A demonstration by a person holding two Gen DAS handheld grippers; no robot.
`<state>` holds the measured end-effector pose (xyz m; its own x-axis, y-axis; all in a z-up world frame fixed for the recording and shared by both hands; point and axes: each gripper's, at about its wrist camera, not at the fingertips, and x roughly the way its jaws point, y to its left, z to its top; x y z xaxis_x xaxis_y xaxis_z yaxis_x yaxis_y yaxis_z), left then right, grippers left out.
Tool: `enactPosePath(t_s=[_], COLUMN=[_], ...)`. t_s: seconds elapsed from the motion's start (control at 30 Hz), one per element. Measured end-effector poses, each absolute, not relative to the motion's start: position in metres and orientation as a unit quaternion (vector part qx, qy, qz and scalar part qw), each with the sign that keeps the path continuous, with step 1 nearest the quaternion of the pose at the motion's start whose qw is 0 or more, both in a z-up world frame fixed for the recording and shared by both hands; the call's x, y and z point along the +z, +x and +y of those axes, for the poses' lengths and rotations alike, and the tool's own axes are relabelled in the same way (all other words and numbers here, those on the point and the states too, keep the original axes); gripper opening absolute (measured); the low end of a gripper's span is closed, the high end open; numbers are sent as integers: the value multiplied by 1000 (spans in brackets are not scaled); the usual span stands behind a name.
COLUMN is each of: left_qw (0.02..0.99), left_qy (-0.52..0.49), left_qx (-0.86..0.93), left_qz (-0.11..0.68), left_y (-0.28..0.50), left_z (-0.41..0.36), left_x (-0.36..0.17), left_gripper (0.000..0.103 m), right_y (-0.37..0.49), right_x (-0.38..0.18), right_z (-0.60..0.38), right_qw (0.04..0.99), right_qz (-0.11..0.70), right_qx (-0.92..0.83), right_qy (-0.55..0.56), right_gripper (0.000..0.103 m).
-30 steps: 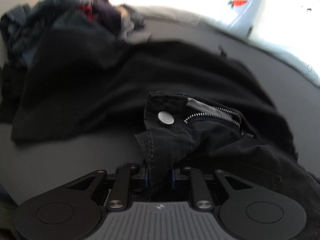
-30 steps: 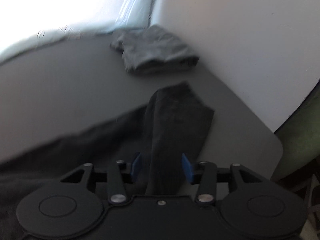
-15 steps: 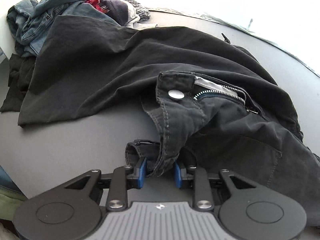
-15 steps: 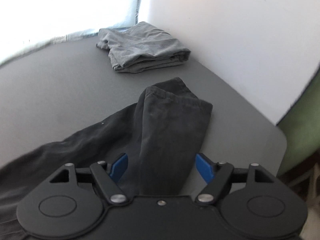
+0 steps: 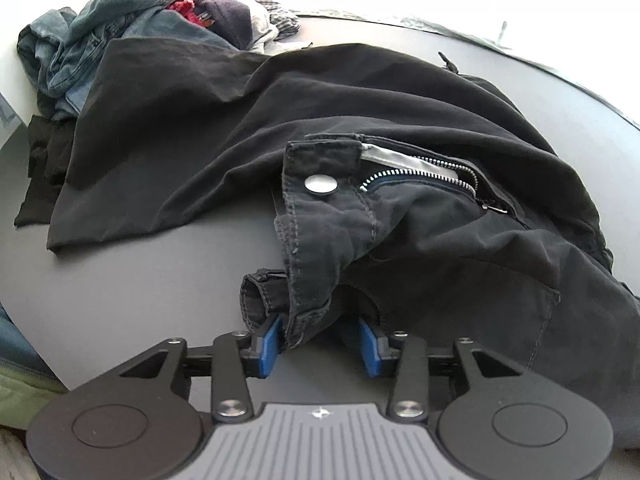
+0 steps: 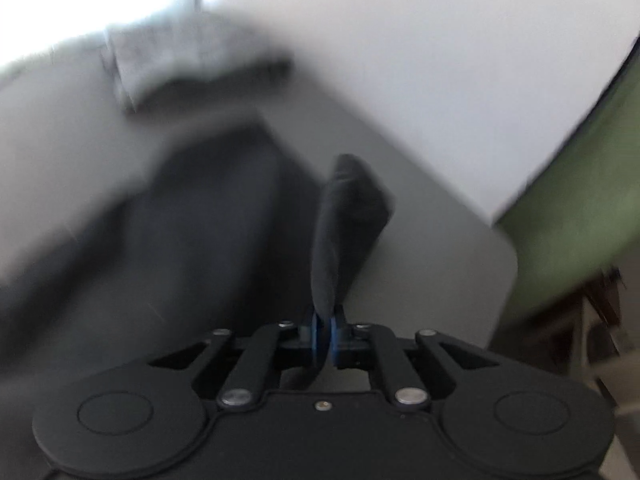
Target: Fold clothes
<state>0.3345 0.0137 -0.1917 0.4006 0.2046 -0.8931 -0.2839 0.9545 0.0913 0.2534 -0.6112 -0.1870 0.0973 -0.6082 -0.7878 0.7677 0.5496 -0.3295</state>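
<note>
Black trousers (image 5: pixel 420 216) lie on the grey table (image 5: pixel 152 276), waistband toward me, with a metal button (image 5: pixel 321 184) and an open zip (image 5: pixel 432 168). My left gripper (image 5: pixel 318 344) is open, its blue pads either side of the waistband edge, which rests loosely between them. In the blurred right wrist view my right gripper (image 6: pixel 325 334) is shut on the hem of a trouser leg (image 6: pixel 344 216) and lifts it off the table; the other leg (image 6: pixel 208 216) lies to its left.
A pile of unfolded clothes (image 5: pixel 132 36), with blue jeans on top, sits at the far left. A folded grey garment (image 6: pixel 188 64) lies at the far end of the table. The table's rounded corner (image 6: pixel 496 264) is close on the right, by a white wall.
My left gripper has opened and let go of the waistband. My right gripper, open around the trouser leg half a second ago, has shut on the hem and is moving fast.
</note>
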Motion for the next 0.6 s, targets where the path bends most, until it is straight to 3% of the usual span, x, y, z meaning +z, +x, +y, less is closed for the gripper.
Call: enactPosePath(t_s=[0.07, 0.13, 0.2, 0.43, 0.6], left_qw=[835, 835, 833, 832, 833], left_qy=[-40, -49, -67, -152, -205], left_qx=[148, 148, 146, 137, 128], left_qz=[528, 528, 529, 515, 497], left_y=[336, 336, 336, 334, 327], left_z=[14, 16, 22, 52, 80], left_x=[-192, -191, -190, -179, -170], left_gripper=[47, 47, 47, 48, 58], right_y=[246, 243, 245, 265, 288], right_x=[-191, -182, -171, -131, -118], right_z=[-616, -613, -612, -601, -575], right_qw=[730, 735, 738, 767, 786], right_qz=[496, 487, 477, 432, 414], right_qx=[-460, -463, -470, -469, -454], right_qy=[94, 87, 77, 69, 65], right_gripper=[13, 30, 38, 50, 62])
